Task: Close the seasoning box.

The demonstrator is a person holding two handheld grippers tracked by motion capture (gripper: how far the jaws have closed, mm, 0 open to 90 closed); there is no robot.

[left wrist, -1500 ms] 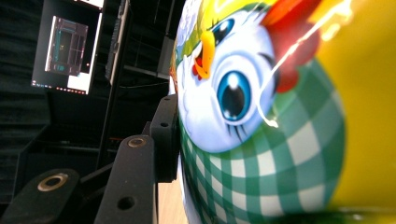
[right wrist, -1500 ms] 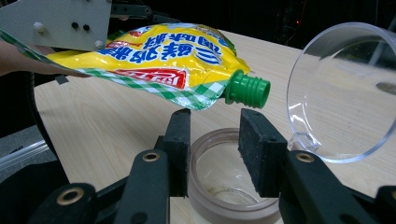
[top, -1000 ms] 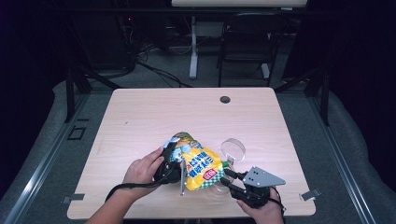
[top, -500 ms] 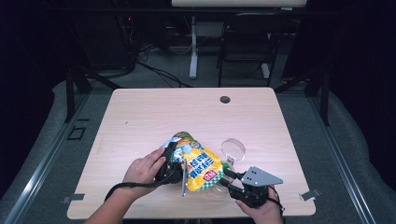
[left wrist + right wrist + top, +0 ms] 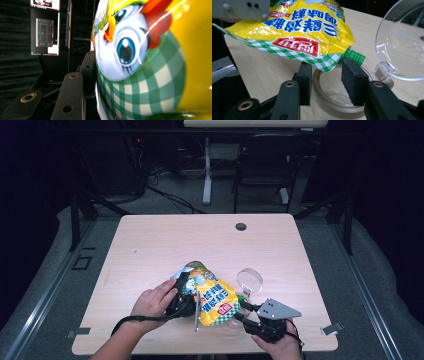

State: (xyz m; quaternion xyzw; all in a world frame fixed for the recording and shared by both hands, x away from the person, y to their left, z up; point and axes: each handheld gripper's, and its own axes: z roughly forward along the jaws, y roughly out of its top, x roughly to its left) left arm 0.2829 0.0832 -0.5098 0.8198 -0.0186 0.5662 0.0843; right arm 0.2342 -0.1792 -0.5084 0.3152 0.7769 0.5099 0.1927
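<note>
A yellow seasoning pouch (image 5: 215, 300) with a green-check bottom is held tilted over the table's near edge, its green capped spout (image 5: 354, 57) pointing down to the right. My left gripper (image 5: 186, 280) is shut on the pouch's upper end; one black finger (image 5: 75, 95) presses against the printed pouch (image 5: 150, 75). Under the spout stands a glass jar (image 5: 329, 107) with a tan rim, its clear hinged lid (image 5: 402, 45) swung up. My right gripper (image 5: 325, 82) hovers at the jar mouth just below the pouch (image 5: 304, 32), jaws apart with nothing between them.
The light wooden table (image 5: 165, 245) has a round cable hole (image 5: 241, 226) at its far edge. The clear lid (image 5: 249, 280) stands up beside the pouch. Beyond the table are a dark chair (image 5: 265, 165) and a white desk leg (image 5: 206, 170).
</note>
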